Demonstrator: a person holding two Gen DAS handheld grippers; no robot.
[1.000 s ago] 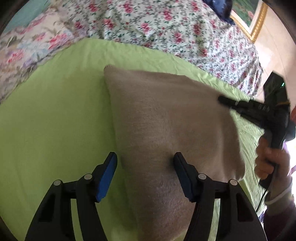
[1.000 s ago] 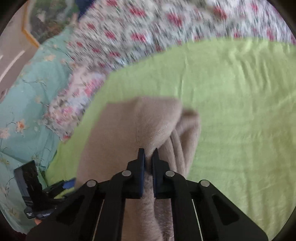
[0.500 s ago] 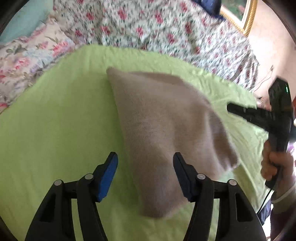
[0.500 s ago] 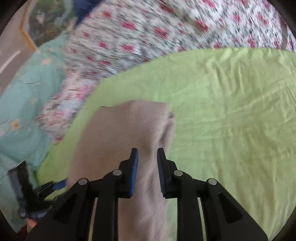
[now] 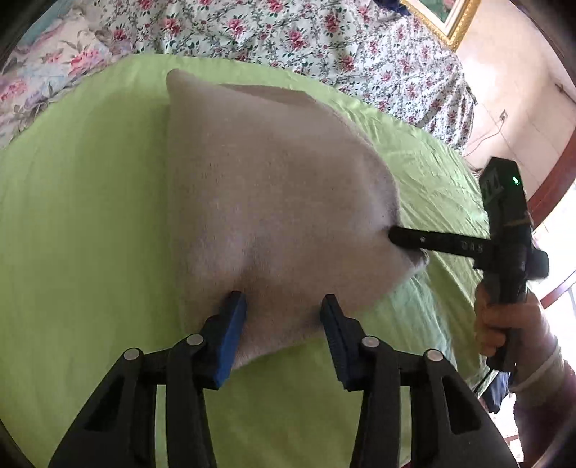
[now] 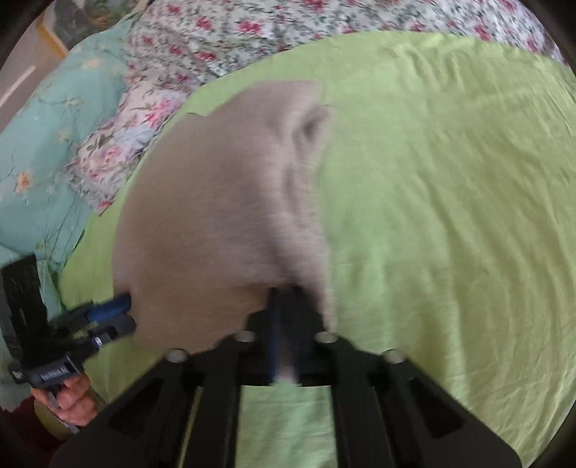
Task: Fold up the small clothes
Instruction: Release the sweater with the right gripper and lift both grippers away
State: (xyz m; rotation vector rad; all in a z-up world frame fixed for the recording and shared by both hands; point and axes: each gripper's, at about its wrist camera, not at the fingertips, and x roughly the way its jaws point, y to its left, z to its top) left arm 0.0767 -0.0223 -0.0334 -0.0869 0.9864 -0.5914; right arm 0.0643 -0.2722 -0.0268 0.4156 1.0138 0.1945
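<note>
A beige fleece cloth (image 5: 270,180) lies partly folded on the green sheet (image 5: 90,216). My left gripper (image 5: 284,313) straddles its near edge. The jaws are closing, with cloth bunched between the blue pads (image 5: 230,324), and the gap still stands wide. In the left wrist view my right gripper (image 5: 394,234) pinches the cloth's right corner. In the blurred right wrist view the right gripper (image 6: 286,293) is shut on the cloth (image 6: 216,216), which rises into a ridge ahead of the fingers. The left gripper (image 6: 118,309) touches the cloth's left edge there.
Floral bedding (image 5: 288,32) borders the sheet at the far side, and a teal quilt (image 6: 43,144) lies to its left. A gold-framed picture (image 5: 442,21) leans at the back. A person's hand (image 5: 493,324) grips the right tool. Bare green sheet (image 6: 432,216) spreads to the right.
The right gripper let the cloth go, then shut again on its right corner. The left jaws narrowed and moved in over the cloth's near edge. Both grippers dropped lower.
</note>
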